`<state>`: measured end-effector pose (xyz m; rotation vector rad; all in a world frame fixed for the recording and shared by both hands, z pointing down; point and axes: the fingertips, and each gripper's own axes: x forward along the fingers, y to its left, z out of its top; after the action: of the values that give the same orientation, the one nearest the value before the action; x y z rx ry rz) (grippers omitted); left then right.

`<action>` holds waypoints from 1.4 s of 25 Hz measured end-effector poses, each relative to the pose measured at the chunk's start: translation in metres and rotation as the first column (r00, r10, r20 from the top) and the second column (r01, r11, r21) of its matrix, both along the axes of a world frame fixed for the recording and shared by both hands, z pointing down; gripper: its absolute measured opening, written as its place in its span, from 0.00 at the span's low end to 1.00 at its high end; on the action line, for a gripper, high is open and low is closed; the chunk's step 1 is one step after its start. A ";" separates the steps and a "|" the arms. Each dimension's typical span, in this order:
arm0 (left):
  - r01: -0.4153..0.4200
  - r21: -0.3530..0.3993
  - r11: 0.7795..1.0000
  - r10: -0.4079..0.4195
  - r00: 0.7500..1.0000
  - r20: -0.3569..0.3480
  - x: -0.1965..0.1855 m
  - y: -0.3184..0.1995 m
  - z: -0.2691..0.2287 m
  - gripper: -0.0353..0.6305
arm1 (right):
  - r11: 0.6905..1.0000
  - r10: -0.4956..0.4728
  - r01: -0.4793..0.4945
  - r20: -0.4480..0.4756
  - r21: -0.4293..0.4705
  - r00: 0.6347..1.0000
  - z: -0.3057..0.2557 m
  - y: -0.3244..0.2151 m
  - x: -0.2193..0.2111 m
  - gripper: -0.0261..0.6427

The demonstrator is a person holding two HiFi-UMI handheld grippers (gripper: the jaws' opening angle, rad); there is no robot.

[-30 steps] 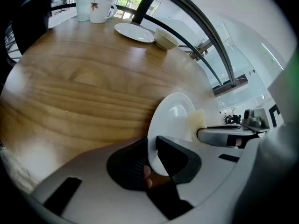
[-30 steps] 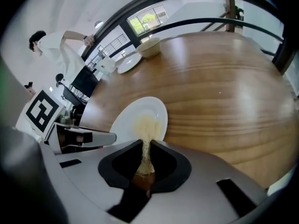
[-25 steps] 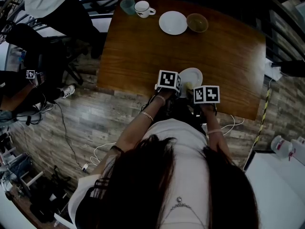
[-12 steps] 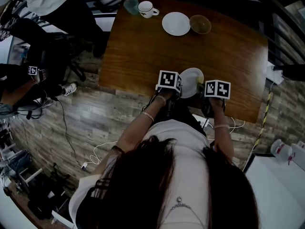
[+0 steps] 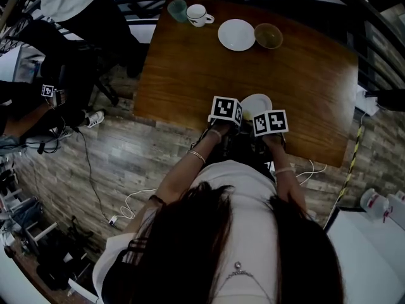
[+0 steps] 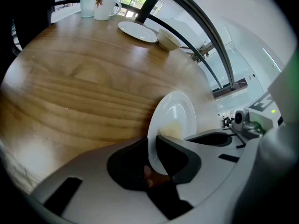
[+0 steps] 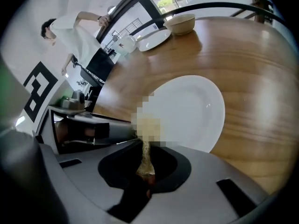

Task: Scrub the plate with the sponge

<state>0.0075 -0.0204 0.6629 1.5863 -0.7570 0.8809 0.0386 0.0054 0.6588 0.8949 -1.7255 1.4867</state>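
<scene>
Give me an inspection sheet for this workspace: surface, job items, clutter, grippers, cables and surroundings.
Surface: wooden table, glossy grain.
Job's things: white plate at the table's near edge; yellowish sponge against its face.
Clutter: greenish glass, white mug, second plate and bowl along the far edge.
Grippers: left gripper, fingers shut on the white plate's rim; right gripper, fingers shut on the sponge.
Cables: white cable on the floor; second cable by the right arm.
Surroundings: wood-plank floor; bystander in a white top beyond the table.
</scene>
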 end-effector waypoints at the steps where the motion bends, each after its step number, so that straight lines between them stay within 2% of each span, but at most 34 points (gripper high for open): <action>1: -0.004 0.001 1.000 0.004 1.000 0.001 0.000 0.000 -0.001 0.16 | 1.000 0.003 -0.003 -0.004 0.001 1.000 0.000 -0.003 0.005 0.14; 7: -0.012 0.009 1.000 0.012 1.000 0.002 0.002 0.003 -0.002 0.16 | 0.987 0.133 -0.116 -0.158 0.114 0.978 -0.003 -0.044 0.070 0.14; 10: -0.013 0.009 1.000 0.013 1.000 0.002 0.001 0.003 -0.002 0.16 | 0.977 0.168 -0.139 -0.192 0.160 0.967 -0.006 -0.048 0.074 0.14; 12: -0.014 0.006 1.000 0.014 1.000 0.002 0.000 0.004 -0.002 0.16 | 0.979 0.145 -0.116 -0.179 0.165 0.973 -0.005 -0.043 0.057 0.14; 17: -0.015 0.000 1.000 0.015 1.000 -0.001 0.001 0.002 -0.001 0.16 | 0.996 0.038 -0.034 -0.047 0.084 0.998 -0.002 -0.028 0.006 0.14; 21: -0.013 -0.008 1.000 0.013 1.000 -0.011 0.002 0.002 0.000 0.16 | 0.999 -0.007 0.008 -0.008 0.052 1.000 0.001 -0.027 0.001 0.14; 28: -0.015 0.000 1.000 0.015 1.000 -0.011 0.001 -0.001 0.001 0.16 | 0.989 0.113 -0.103 -0.092 0.105 0.989 0.001 -0.055 0.048 0.14; 35: -0.017 -0.002 1.000 0.017 1.000 -0.014 0.002 -0.002 0.002 0.16 | 0.977 0.181 -0.162 -0.138 0.137 0.974 0.000 -0.061 0.079 0.14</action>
<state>0.0099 -0.0227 0.6652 1.5980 -0.7335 0.8823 0.1173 -0.0553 0.6588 1.2174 -1.6796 1.3920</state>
